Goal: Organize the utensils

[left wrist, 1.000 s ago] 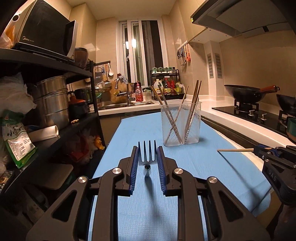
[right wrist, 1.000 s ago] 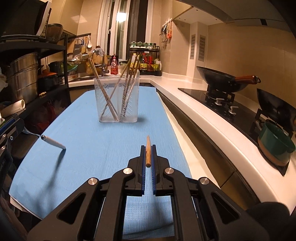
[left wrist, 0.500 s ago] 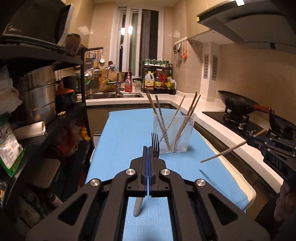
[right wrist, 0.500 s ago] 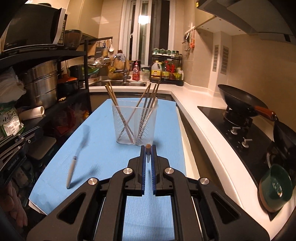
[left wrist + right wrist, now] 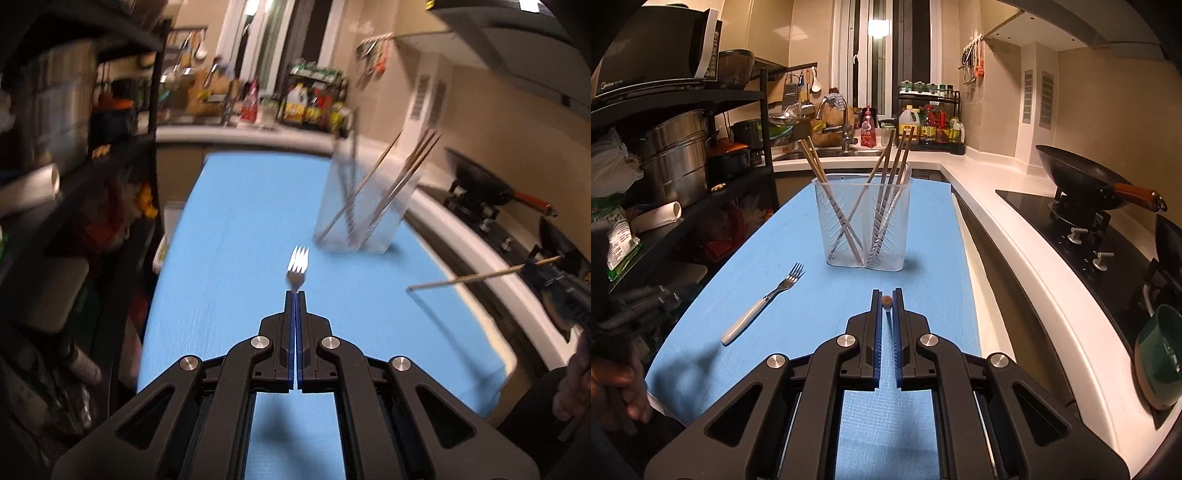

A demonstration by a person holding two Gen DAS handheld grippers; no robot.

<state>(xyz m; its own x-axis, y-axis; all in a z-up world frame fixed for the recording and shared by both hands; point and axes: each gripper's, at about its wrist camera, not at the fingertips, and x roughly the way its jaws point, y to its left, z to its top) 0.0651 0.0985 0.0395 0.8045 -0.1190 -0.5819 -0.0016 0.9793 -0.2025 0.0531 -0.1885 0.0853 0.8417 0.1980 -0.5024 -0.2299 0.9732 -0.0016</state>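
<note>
Our left gripper [image 5: 296,293] is pinched tight on the fork [image 5: 297,266], tines poking forward above the blue mat [image 5: 240,229]. Our right gripper [image 5: 886,295] clamps a wooden chopstick [image 5: 886,301], aimed at the clear plastic holder [image 5: 862,221] full of chopsticks.

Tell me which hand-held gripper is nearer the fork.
Left. The left hand-held gripper points at the fork just ahead of its tips; the right hand-held gripper, holding a chopstick, sits farther off to the fork's right.
</note>
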